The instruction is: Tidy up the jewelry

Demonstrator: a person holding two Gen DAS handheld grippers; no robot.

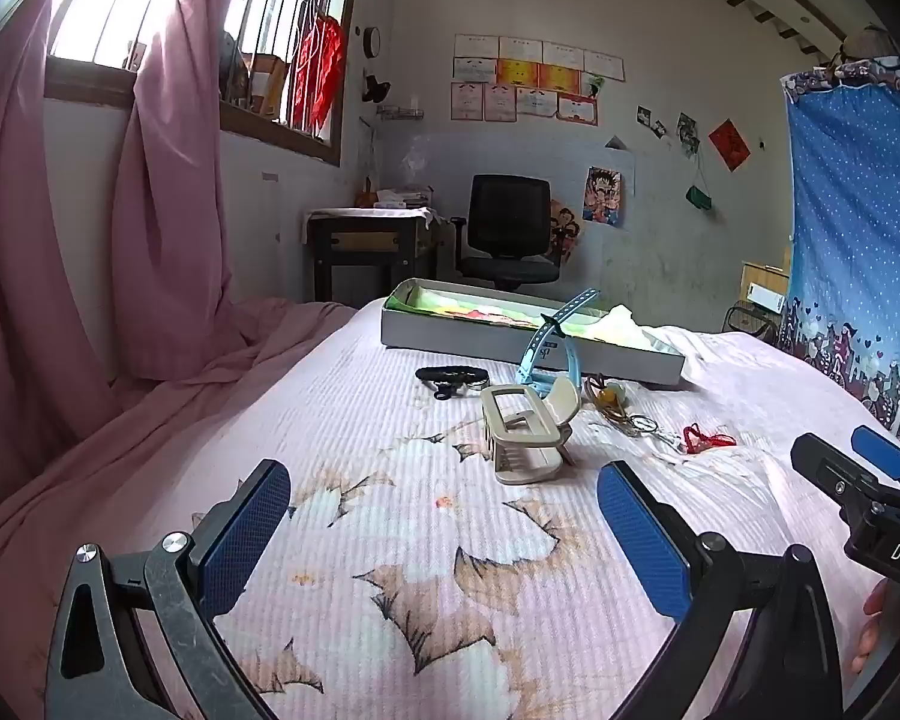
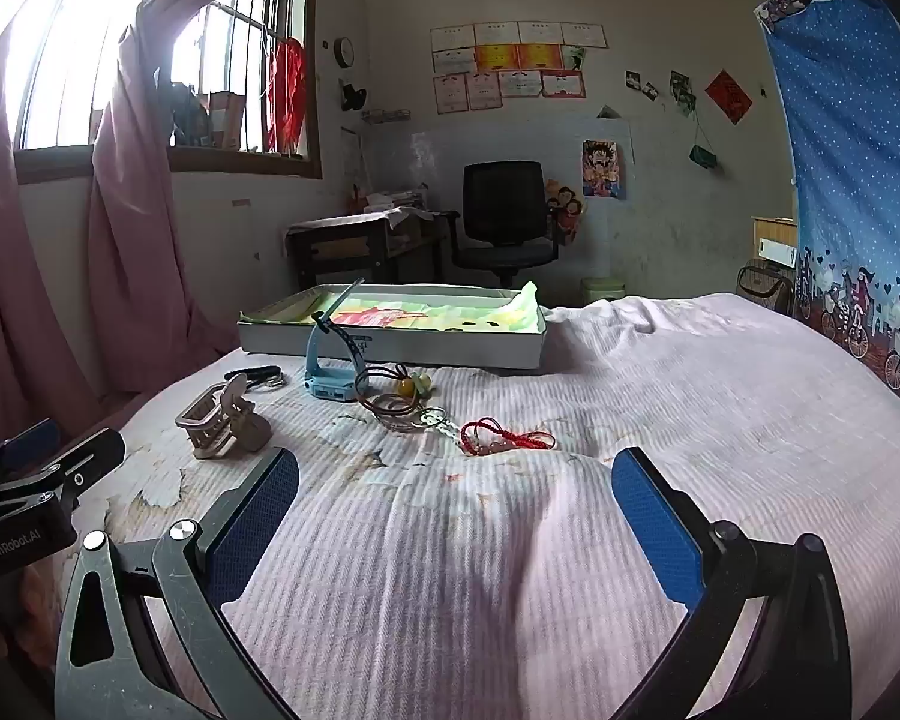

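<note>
Nearest to us in the left wrist view, the left hand-held gripper (image 1: 444, 531) stands with its blue pads wide apart and nothing between them, hovering over the bed (image 1: 354, 612) and its flowered cover. In the right wrist view we find the right hand-held gripper (image 2: 455, 525) in the same state, spread wide and empty.

Just beyond the left hand-held gripper, and slightly to its right of centre, we see the beige hair claw (image 1: 528, 435) resting on the cover, its comb end toward us and its long axis running roughly away from us. From the right hand-held gripper the same claw lies off to the left, so we judge the left hand the nearer to it.

Ahead of the right hand-held gripper, almost on its centre line, we see the red cord bracelet (image 2: 501, 435), its long axis running across the view from left to right. We judge the right hand the nearer here, and a straight forward reach would suit it.

Further on lies the tangle of brown cords with beads (image 2: 399, 393), then the blue watch (image 2: 333, 375) with its strap standing up, and a black band (image 1: 450, 377) to the left.

Farthest, beyond all these pieces, we see the open shallow box (image 2: 390, 345) with a coloured lining, its long axis lying across both views; we take it as the likely destination
</note>
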